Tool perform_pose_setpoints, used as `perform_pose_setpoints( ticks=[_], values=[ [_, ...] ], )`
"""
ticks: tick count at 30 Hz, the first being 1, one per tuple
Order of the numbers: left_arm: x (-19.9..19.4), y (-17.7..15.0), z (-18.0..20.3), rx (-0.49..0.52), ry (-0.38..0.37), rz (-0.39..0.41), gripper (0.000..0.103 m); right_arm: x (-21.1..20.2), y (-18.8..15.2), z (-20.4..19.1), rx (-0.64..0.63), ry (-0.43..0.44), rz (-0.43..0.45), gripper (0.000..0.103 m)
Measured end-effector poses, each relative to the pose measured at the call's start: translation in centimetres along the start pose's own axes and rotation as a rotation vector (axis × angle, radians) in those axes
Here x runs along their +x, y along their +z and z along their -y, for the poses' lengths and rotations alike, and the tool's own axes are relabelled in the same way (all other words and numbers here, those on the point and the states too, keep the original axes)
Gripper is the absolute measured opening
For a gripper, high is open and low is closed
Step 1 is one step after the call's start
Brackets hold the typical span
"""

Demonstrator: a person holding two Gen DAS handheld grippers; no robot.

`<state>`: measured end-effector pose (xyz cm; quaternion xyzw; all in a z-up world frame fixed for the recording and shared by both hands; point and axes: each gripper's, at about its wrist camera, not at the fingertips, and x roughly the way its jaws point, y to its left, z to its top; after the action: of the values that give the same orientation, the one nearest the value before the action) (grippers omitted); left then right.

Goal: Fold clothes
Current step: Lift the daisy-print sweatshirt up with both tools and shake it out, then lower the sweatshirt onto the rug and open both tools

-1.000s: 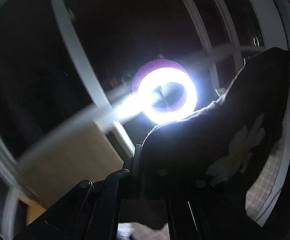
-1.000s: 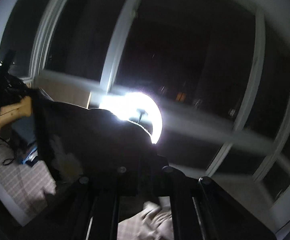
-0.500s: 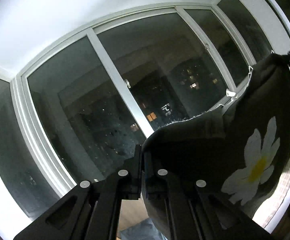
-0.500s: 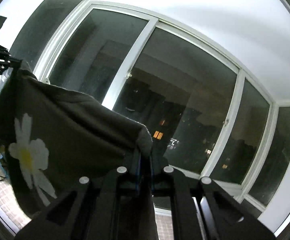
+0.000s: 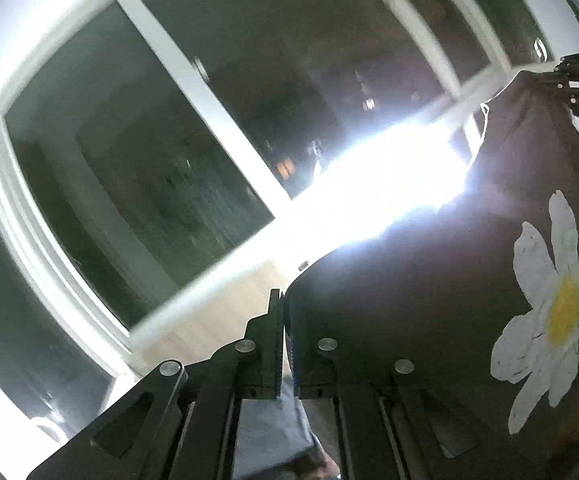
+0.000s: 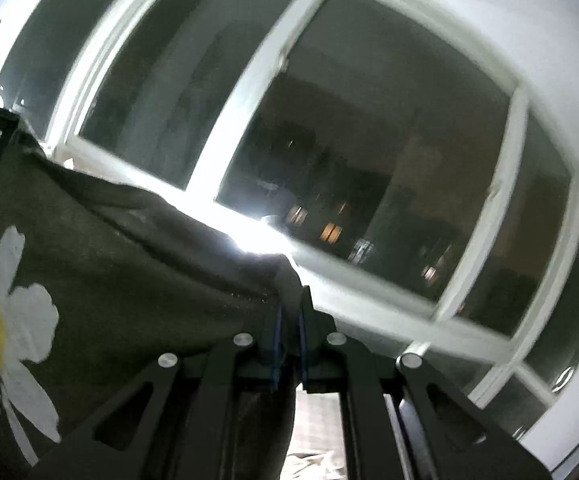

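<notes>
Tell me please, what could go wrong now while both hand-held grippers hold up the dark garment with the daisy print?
1. The left hand-held gripper and right hand-held gripper each pinch only a thin edge of the dark garment, so a corner may slip out.
2. The top edge sags between them, so the fold may come out uneven.
3. A bright light glares behind the cloth and both views are blurred, so the edges are hard to judge.

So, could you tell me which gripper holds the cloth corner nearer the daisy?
The right gripper: in its own view the daisy sits just left of its grip on the cloth. The left gripper is farther along.
</notes>
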<state>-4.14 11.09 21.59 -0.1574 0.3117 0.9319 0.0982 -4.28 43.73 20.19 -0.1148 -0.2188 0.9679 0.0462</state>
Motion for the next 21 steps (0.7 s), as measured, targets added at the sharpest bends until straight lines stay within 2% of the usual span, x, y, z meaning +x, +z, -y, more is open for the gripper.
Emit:
perform_pose_setpoints(
  ticks=[3,6,7,8,9,10,12,13,14,15,16,19,21],
  values=[
    [8.6,-1.4,2.2,0.007,-0.006,-0.107,0.003,7.8,-2.9,-1.1,0.001,0.032,-0.069,0.006],
    [18.1,-3.9,5.0,-0.01,-0.065,-0.229,0.004,15.6,-6.9,-2.7,-0.001,0.06,-0.153,0.006],
    [21.2,-5.1,6.1,-0.02,-0.093,-0.275,0.009,18.3,-9.1,-3.7,-0.007,0.065,-0.198,0.007],
    [24.8,-6.6,7.7,-0.027,-0.109,-0.345,0.012,21.1,-11.5,-4.7,-0.014,0.07,-0.246,0.01],
    [27.7,-8.2,9.2,-0.019,-0.114,-0.402,0.022,23.2,-13.8,-5.6,-0.017,0.084,-0.303,0.013],
    [30.3,-9.8,10.7,-0.006,-0.115,-0.455,0.025,25.2,-16.1,-6.5,-0.019,0.099,-0.361,0.018],
    [32.8,-13.2,12.8,0.005,-0.128,-0.529,0.025,27.9,-20.0,-7.8,-0.018,0.123,-0.444,0.021],
    [33.9,-14.9,13.8,0.009,-0.134,-0.564,0.025,28.1,-21.6,-7.7,-0.005,0.142,-0.461,0.031],
    [34.2,-16.7,14.0,0.001,-0.144,-0.585,0.025,28.3,-23.2,-7.6,0.009,0.162,-0.478,0.052],
    [34.0,-18.5,13.5,-0.027,-0.145,-0.605,0.026,28.5,-24.6,-7.0,0.037,0.182,-0.504,0.059],
    [33.8,-20.3,12.8,-0.06,-0.144,-0.626,0.027,28.7,-26.0,-6.3,0.066,0.201,-0.53,0.063],
    [32.9,-23.6,13.6,-0.173,-0.181,-0.698,0.032,29.4,-29.9,-4.7,0.136,0.279,-0.638,0.063],
    [32.6,-26.5,13.9,-0.205,-0.174,-0.743,0.033,29.6,-33.0,-4.7,0.152,0.302,-0.714,0.063]
  ],
)
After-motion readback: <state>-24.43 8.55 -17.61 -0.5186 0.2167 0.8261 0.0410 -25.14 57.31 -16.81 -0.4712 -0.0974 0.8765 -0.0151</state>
